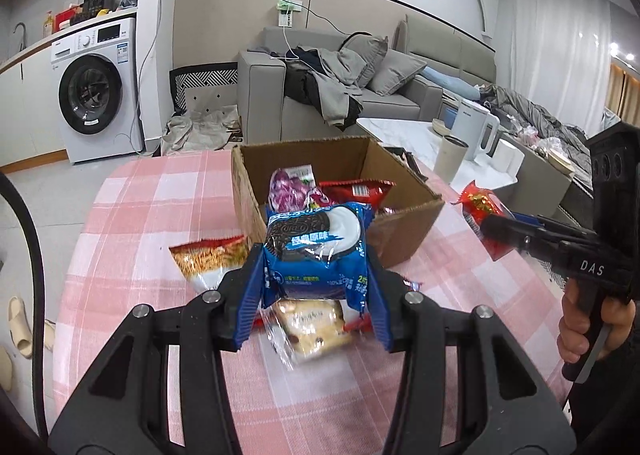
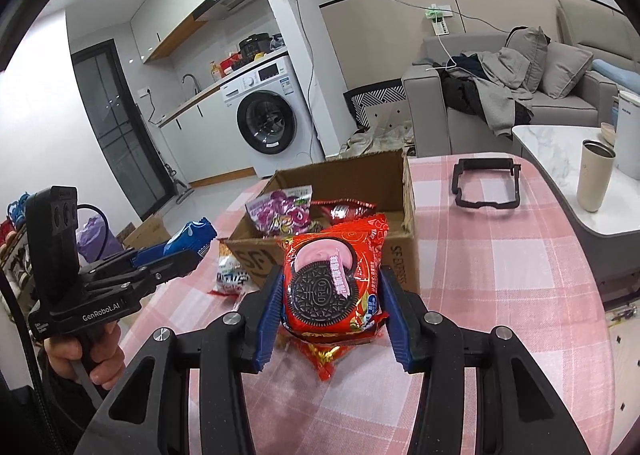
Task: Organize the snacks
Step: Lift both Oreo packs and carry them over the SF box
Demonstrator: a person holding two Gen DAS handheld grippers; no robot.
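The left gripper (image 1: 316, 287) jaws clamp a blue Oreo pack (image 1: 316, 251) before the cardboard box (image 1: 404, 231).

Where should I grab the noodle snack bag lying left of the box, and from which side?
The noodle snack bag lies flat on the checked tablecloth, its near end half hidden behind the left gripper. I'd come from above and pinch across its narrow width at the puffed middle; the flat crimped ends would likely slip or crumple.
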